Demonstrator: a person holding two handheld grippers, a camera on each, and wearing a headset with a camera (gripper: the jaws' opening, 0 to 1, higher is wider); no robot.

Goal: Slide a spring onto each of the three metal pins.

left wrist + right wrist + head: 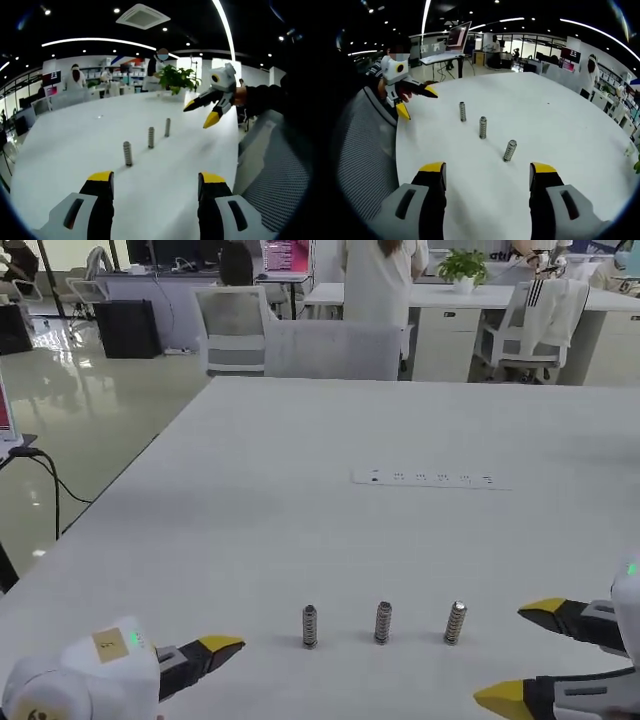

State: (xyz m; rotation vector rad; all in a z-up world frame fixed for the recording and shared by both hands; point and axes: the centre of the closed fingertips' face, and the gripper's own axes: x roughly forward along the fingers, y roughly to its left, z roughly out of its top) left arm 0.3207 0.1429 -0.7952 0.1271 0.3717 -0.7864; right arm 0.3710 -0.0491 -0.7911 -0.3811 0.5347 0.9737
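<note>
**Springs standing loaded in a row, nothing being carried**

Three coils are standing in a line near the front of the white table, well short of the power strip. They are the left spring, the middle spring and the right spring, which is leaning a little. Each appears to be sitting over its own pin. The pins are hiding almost wholly inside the coils, so that is being offered as a judgement. The three are standing apart from one another, which is probably leaving room for a jaw to come in beside any one of them.

The left gripper is hovering low off the left end of the row. Its fingers are spread wide and are gripping nothing. The right gripper is hanging off the right end, near the right spring, with its fingers equally wide and empty. Both are pointing inward at the row, likely so that either can reach in.

Judging by this, the task is looking done or very nearly so. Only the leaning spring may be asking for a check on its seating.
</note>
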